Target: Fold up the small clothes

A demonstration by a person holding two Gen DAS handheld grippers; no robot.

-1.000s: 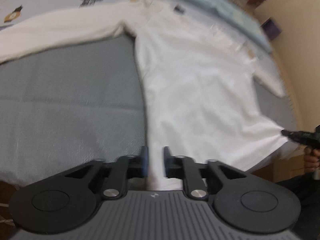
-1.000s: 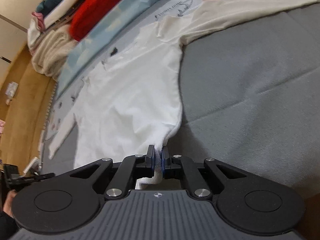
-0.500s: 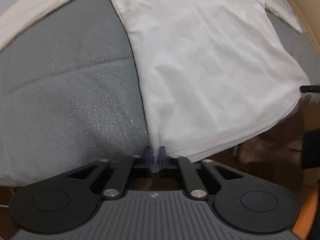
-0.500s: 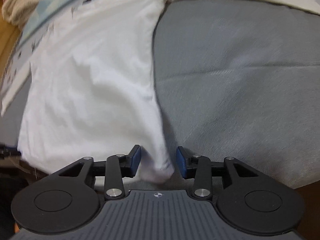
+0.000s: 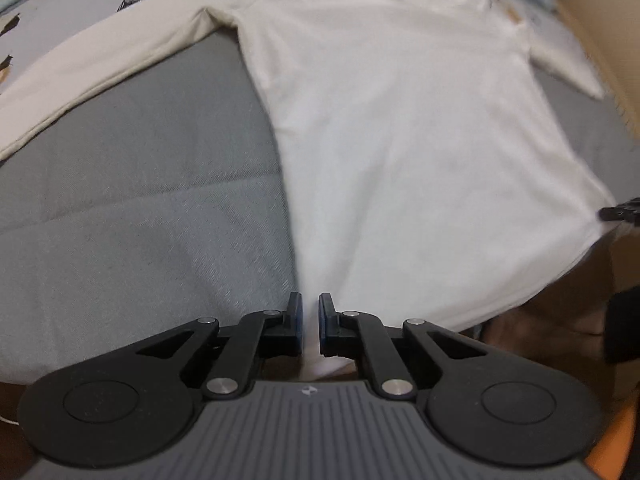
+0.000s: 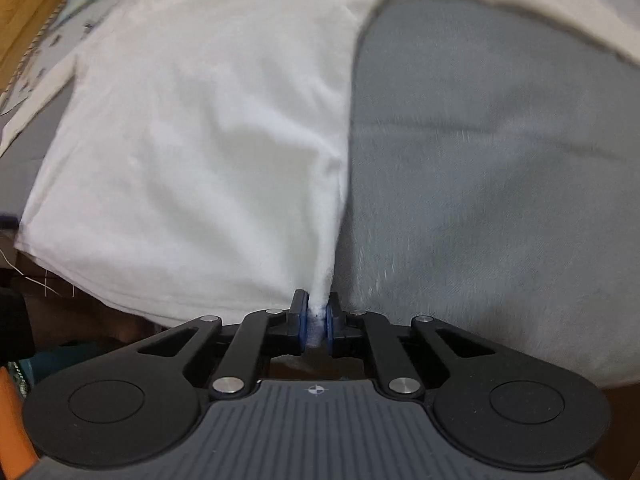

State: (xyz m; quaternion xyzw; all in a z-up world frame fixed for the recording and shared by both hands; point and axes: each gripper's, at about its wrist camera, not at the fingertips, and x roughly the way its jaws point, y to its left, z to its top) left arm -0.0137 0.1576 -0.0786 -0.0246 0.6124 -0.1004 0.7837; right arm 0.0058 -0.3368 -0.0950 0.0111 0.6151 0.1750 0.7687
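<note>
A grey fabric-covered surface (image 5: 140,208) fills most of both wrist views, and past its far edge lies a pale blue printed sheet (image 5: 60,8) with dark animal drawings. A white long-sleeved shirt (image 5: 420,140) is spread flat on the grey cover, body towards the cameras, one sleeve (image 5: 100,76) stretched out over the grey cover and onto the sheet, the other sleeve running off to the far right in the left wrist view. The hem hangs slightly past the near edge of the surface. The left claw (image 5: 311,322) sits at the hem corner on the shirt's left side seam; its jaws stand nearly closed, a narrow gap between the blue pads with white cloth in it, having eased open a touch after clamping. From this view I cannot tell for certain how firmly the pads press. The right claw (image 6: 317,322) is clenched on the opposite hem corner: its jaws have just been closing, and a bunched ridge of the shirt (image 6: 192,152) rises from between its blue pads, pinched tight. In the left wrist view the dark tip of the right claw (image 5: 618,213) shows at the far hem corner. Wooden flooring (image 6: 28,12) appears at the upper left of the right wrist view.
</note>
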